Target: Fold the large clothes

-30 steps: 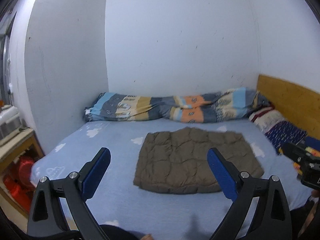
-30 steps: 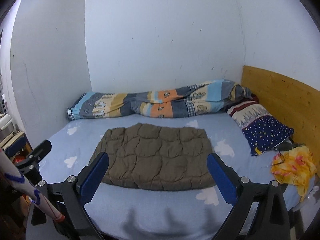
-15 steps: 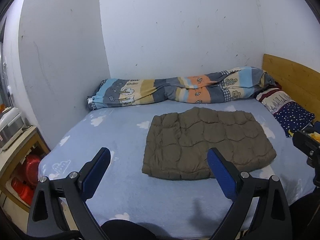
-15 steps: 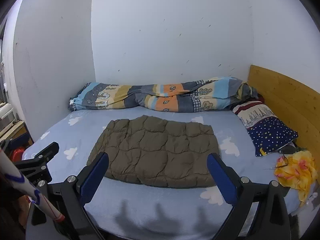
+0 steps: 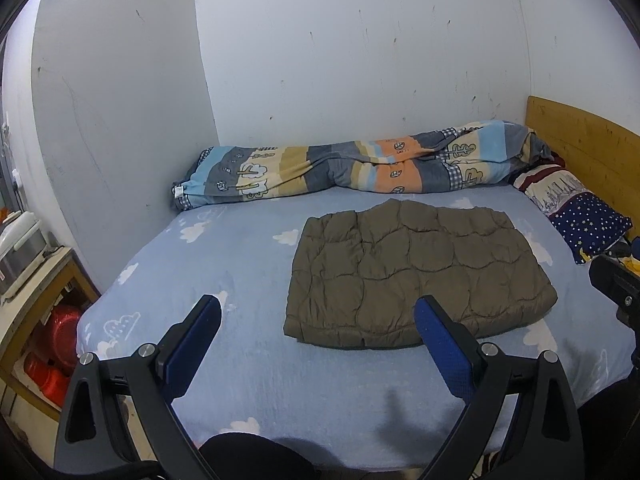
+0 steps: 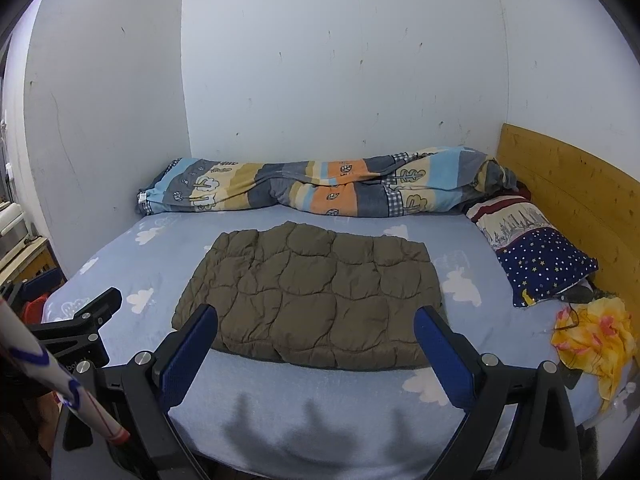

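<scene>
An olive-brown quilted jacket (image 5: pixel 416 276) lies folded into a flat rectangle in the middle of the blue cloud-print bed (image 5: pixel 224 280); it also shows in the right wrist view (image 6: pixel 316 296). My left gripper (image 5: pixel 316 320) is open and empty, held above the bed's near edge, left of the jacket. My right gripper (image 6: pixel 316 320) is open and empty, just short of the jacket's near edge. Each gripper shows at the side of the other's view: the right one (image 5: pixel 616 288) and the left one (image 6: pixel 88 320).
A rolled striped duvet (image 5: pixel 360 168) lies along the back wall. A starry pillow (image 6: pixel 536 256) and a yellow cloth (image 6: pixel 592 336) lie by the wooden headboard (image 6: pixel 568 184) at right. A wooden shelf (image 5: pixel 36 280) with red items stands at left.
Both grippers have risen and drawn back from the bed, so the jacket sits lower and farther off in both views. Both stay open. The jacket has not moved.
</scene>
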A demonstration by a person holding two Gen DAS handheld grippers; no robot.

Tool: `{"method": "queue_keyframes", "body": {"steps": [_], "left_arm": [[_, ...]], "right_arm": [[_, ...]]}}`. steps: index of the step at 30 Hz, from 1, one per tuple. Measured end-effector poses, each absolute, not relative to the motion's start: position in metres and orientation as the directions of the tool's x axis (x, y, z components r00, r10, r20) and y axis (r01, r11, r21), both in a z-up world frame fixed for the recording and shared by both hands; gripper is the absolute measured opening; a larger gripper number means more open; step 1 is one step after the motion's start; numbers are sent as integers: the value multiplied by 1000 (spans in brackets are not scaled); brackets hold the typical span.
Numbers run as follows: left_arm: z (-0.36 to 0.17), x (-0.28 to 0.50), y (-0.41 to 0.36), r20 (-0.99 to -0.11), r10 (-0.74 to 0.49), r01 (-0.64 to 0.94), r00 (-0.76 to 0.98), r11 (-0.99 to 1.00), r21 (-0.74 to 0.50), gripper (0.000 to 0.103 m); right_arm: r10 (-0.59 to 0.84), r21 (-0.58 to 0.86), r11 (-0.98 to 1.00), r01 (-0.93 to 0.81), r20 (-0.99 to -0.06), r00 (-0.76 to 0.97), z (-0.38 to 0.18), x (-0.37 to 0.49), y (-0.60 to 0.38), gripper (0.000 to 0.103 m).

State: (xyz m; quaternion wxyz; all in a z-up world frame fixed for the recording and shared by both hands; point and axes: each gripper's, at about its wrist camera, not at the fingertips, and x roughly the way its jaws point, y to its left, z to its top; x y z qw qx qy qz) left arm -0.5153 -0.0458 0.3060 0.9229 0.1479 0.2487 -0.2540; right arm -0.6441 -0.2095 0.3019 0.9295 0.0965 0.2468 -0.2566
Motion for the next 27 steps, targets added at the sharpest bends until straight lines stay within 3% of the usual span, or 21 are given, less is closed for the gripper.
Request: {"method": "queue_keyframes", "body": {"steps": [27], "left_arm": [[297, -511, -51, -550, -381, 537, 743, 830, 151, 97]], "right_arm": [[-415, 64, 848, 527, -540, 733, 286, -635, -216, 100]]}}
